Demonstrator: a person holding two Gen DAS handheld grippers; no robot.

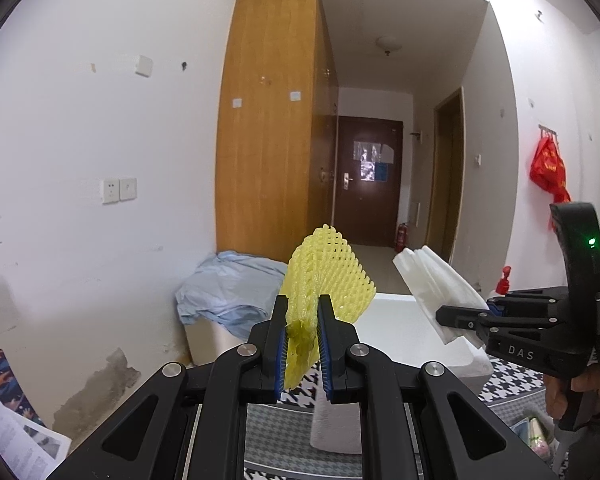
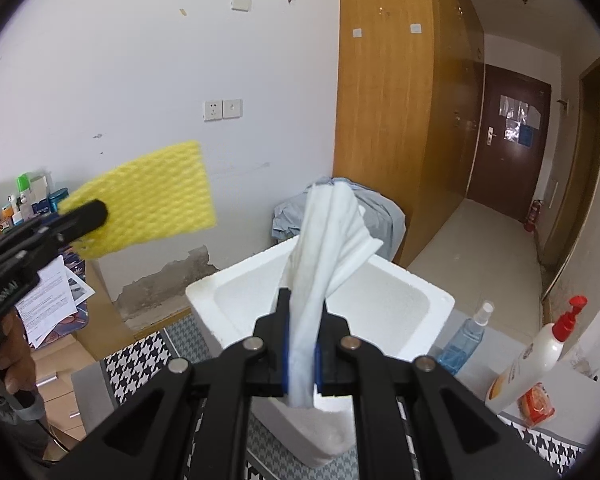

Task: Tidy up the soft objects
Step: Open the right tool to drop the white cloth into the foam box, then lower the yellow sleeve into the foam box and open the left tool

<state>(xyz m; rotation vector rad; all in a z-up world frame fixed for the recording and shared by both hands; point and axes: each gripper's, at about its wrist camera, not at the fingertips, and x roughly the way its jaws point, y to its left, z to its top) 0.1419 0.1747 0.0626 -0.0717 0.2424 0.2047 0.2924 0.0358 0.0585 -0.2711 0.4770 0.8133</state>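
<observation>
My left gripper (image 1: 303, 304) is shut on a yellow foam net sleeve (image 1: 326, 276) and holds it up in the air; the sleeve also shows in the right wrist view (image 2: 152, 200). My right gripper (image 2: 302, 300) is shut on a white folded cloth (image 2: 332, 236), held above the open white foam box (image 2: 436, 300). In the left wrist view the right gripper (image 1: 472, 320) reaches in from the right with the white cloth (image 1: 436, 280) over the same box (image 1: 400, 332).
The box stands on a houndstooth-patterned cloth (image 2: 140, 356). A blue spray bottle (image 2: 466, 336) and a white pump bottle (image 2: 532, 356) stand to its right. A pale blue cloth-covered object (image 1: 228, 292) sits behind it by the wooden wardrobe (image 1: 268, 120). Papers (image 2: 52, 296) and small bottles (image 2: 24, 200) lie at left.
</observation>
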